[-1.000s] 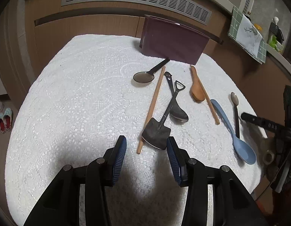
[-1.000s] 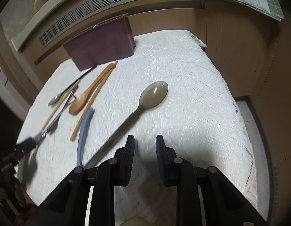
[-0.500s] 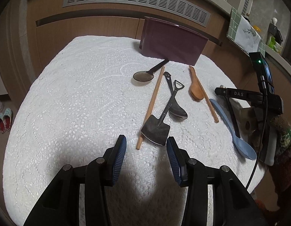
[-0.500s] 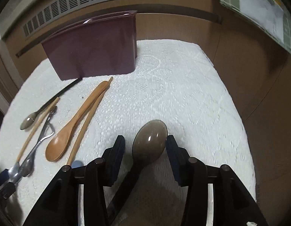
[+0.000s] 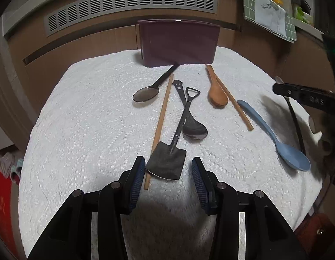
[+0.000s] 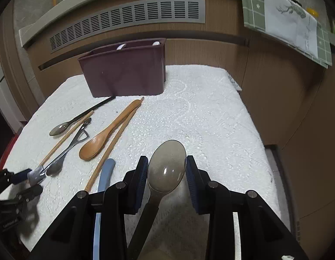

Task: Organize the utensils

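Note:
My right gripper (image 6: 166,169) has the bowl of a grey translucent spoon (image 6: 167,164) between its jaws. The jaws are closing and both pads touch the bowl's rims. My left gripper (image 5: 167,173) stands open just above the cloth, its fingertips either side of the blade of a shovel-shaped spoon (image 5: 174,138). A maroon utensil box (image 6: 124,75) stands at the back of the table. In front of it lie a dark spoon (image 5: 145,94), a chopstick (image 5: 160,121), a metal spoon (image 5: 194,129), a wooden spoon (image 5: 217,95), a second chopstick (image 5: 236,108) and a blue spoon (image 5: 293,158).
A white lace cloth (image 5: 91,119) covers the round table. Brown cabinet fronts with a grey vent grille (image 5: 130,6) rise behind the box. A green checked towel (image 6: 286,21) hangs at the upper right. The table's right edge drops off close to my right gripper.
My right gripper went forward until the grey spoon's bowl sat between its jaws, then swung to face the box. My left gripper rolled and shifted, and the shovel blade now lies between its fingertips.

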The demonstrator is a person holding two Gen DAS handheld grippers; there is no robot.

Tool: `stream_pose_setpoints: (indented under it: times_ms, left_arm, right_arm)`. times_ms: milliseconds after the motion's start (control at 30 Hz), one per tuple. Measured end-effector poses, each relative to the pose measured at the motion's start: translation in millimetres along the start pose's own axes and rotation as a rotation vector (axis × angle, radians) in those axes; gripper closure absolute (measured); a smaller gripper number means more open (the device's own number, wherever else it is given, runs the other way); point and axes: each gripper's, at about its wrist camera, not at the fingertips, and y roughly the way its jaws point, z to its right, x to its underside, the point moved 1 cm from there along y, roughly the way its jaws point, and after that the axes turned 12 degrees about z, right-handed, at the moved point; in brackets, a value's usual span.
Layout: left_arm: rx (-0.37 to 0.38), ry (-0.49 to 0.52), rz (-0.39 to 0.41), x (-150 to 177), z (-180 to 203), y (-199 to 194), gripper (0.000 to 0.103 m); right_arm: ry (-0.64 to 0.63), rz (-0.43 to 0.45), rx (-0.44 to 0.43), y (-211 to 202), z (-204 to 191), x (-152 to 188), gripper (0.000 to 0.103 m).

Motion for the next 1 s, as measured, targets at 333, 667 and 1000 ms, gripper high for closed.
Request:
stream_pose_setpoints:
  times_ms: [333,667,1000]
  left_arm:
    - [-0.007,-0.031,0.039,-7.2,-7.1,-4.4,0.092]
    - [-0.006,-0.030,0.118,-30.9,-5.4,-24.6,0.097]
    - [0.047,-0.083,0.016,-14.0,-3.1,-5.5,0.055]
  right_arm:
    - [-0.019,0.032,-0.014,-9.5,-4.5,4.7,0.071]
    - [-0.002,0.057,-0.004,-36.4,1.0,12.4,0.071]
    - [-0.011,0.059,0.000,-56.0,-0.2,26.3,0.071]
